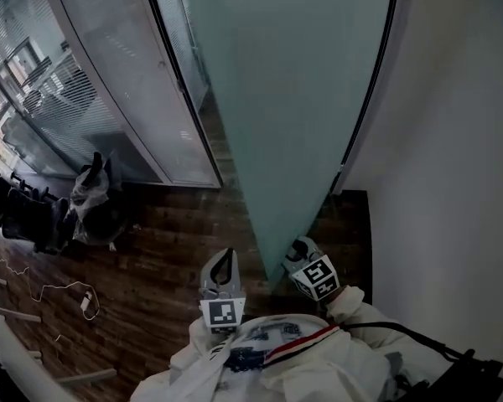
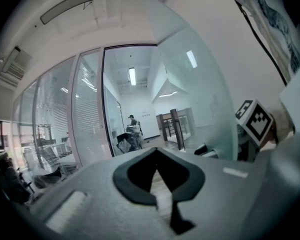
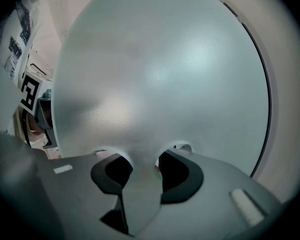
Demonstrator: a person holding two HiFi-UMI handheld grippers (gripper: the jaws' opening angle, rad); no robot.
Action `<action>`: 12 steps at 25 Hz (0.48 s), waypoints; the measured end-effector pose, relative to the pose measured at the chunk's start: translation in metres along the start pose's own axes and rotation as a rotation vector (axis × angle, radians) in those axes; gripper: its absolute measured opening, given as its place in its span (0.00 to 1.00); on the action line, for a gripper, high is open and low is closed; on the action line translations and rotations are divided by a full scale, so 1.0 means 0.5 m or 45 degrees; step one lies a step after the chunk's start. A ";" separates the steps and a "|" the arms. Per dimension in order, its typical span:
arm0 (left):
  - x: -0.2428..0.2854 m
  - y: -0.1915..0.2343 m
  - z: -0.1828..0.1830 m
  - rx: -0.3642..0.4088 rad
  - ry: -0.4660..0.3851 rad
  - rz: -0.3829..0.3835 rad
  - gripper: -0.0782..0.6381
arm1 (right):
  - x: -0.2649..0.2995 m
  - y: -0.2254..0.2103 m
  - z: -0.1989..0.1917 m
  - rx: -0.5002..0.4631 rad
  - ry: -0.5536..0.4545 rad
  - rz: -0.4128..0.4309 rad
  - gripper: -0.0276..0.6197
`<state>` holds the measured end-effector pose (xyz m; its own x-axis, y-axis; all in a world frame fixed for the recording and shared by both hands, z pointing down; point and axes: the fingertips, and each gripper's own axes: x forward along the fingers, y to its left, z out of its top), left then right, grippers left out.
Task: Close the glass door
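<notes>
While my right claw (image 3: 142, 161) pinches the glass door (image 3: 165, 74) at its free edge, left claw (image 2: 155, 151) shut and empty, I should swing it steadily.

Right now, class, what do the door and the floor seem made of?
Glass door: likely frosted glass, matte pale green; light passes through but nothing shows sharply. Floor: wood or wood-look planks, dark brown; grain and board seams show.
</notes>
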<state>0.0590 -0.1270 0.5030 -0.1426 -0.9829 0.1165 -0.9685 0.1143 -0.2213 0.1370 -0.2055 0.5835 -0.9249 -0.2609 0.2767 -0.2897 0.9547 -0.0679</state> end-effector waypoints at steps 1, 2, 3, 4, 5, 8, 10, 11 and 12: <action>-0.002 0.013 -0.002 0.001 -0.006 0.012 0.11 | 0.006 0.001 0.008 0.002 -0.001 -0.007 0.27; -0.004 0.028 -0.001 0.003 -0.009 0.021 0.11 | 0.013 0.001 0.016 0.006 0.002 -0.013 0.27; -0.005 0.044 0.003 0.002 -0.006 0.025 0.11 | 0.021 0.002 0.023 0.009 0.007 -0.019 0.27; -0.005 0.061 0.013 -0.003 -0.001 0.028 0.11 | 0.032 0.002 0.031 0.011 0.012 -0.025 0.27; -0.004 0.080 0.023 -0.013 0.003 0.030 0.11 | 0.045 0.001 0.038 0.014 0.016 -0.031 0.27; 0.006 0.142 0.003 -0.022 0.014 0.052 0.11 | 0.102 -0.001 0.036 0.024 0.016 -0.049 0.27; 0.010 0.178 -0.022 -0.028 0.019 0.073 0.11 | 0.135 -0.001 0.034 0.033 0.006 -0.066 0.27; 0.012 0.195 -0.030 -0.033 0.019 0.083 0.11 | 0.148 -0.003 0.038 0.035 0.001 -0.074 0.27; 0.014 0.211 -0.036 -0.037 0.020 0.089 0.11 | 0.161 -0.005 0.043 0.038 -0.002 -0.083 0.27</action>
<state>-0.0477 -0.1194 0.4978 -0.2129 -0.9701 0.1168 -0.9615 0.1868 -0.2014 0.0578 -0.2321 0.5852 -0.9043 -0.3227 0.2796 -0.3564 0.9310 -0.0782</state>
